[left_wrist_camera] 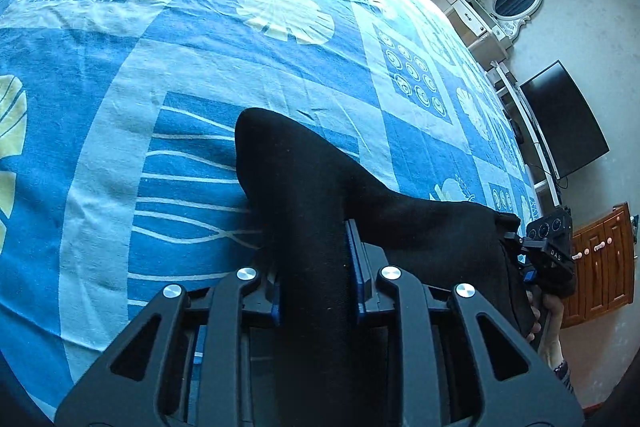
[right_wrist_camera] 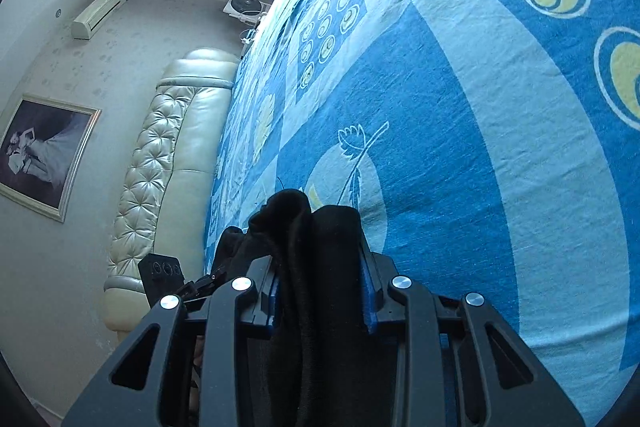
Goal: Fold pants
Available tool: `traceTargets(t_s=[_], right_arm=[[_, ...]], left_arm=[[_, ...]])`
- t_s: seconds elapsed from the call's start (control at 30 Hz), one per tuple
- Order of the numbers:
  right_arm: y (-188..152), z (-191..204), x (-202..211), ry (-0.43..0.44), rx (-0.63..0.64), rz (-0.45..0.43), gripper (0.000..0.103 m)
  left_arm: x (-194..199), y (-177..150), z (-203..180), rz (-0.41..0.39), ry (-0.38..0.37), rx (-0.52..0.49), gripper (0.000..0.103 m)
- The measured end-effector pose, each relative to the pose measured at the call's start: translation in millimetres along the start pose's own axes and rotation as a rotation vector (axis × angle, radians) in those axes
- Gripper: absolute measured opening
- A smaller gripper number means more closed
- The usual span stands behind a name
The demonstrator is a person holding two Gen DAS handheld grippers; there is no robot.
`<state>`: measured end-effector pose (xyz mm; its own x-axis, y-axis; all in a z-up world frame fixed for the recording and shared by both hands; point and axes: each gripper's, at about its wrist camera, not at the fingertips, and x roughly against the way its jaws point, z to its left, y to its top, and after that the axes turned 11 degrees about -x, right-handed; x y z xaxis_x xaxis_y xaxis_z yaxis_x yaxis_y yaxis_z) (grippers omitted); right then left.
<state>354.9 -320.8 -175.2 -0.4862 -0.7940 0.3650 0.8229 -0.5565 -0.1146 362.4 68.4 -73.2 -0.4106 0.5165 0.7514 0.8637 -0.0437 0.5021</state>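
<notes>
The black pants (left_wrist_camera: 304, 179) hang bunched between my two grippers above the blue patterned bed sheet (left_wrist_camera: 192, 59). My left gripper (left_wrist_camera: 316, 259) is shut on a thick fold of the pants, which runs up between its blue pads (left_wrist_camera: 354, 255). The cloth stretches right to my right gripper (left_wrist_camera: 536, 247), seen at the right edge. In the right wrist view my right gripper (right_wrist_camera: 320, 267) is shut on a bundled part of the pants (right_wrist_camera: 316, 227), with my left gripper (right_wrist_camera: 168, 275) visible at the lower left.
The sheet (right_wrist_camera: 460, 147) covers the whole bed. A padded cream headboard (right_wrist_camera: 168, 163) stands at one end. A dark TV (left_wrist_camera: 564, 123), a white dresser with oval mirror (left_wrist_camera: 512, 3) and a wooden cabinet (left_wrist_camera: 600, 267) line the far wall.
</notes>
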Motion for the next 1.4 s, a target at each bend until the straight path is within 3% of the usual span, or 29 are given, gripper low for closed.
traceTargets(t_s=[0.83,0.87,1.0,1.1,1.4], right_arm=[[-1,3,3,0.018,0.003,-0.004,0.034],[-2,4,4,0.019,0.002,-0.006,0.035],[-10,10,14,0.028,-0.003,-0.020,0.051],[-21,15,32,0.036,0.003,-0.050,0.063],[-71,10,89,0.039,0.015,-0.064,0.071]], left_arm=[[0,-6,9,-0.038,-0.051,0.026,0.027],[1,-7,8,-0.041,-0.050,0.020,0.030],[14,-16,5,-0.065,-0.039,0.025,0.063],[31,-29,2,-0.089,-0.073,0.043,0.076],[84,-94,-6,-0.121,-0.206,0.143,0.084]])
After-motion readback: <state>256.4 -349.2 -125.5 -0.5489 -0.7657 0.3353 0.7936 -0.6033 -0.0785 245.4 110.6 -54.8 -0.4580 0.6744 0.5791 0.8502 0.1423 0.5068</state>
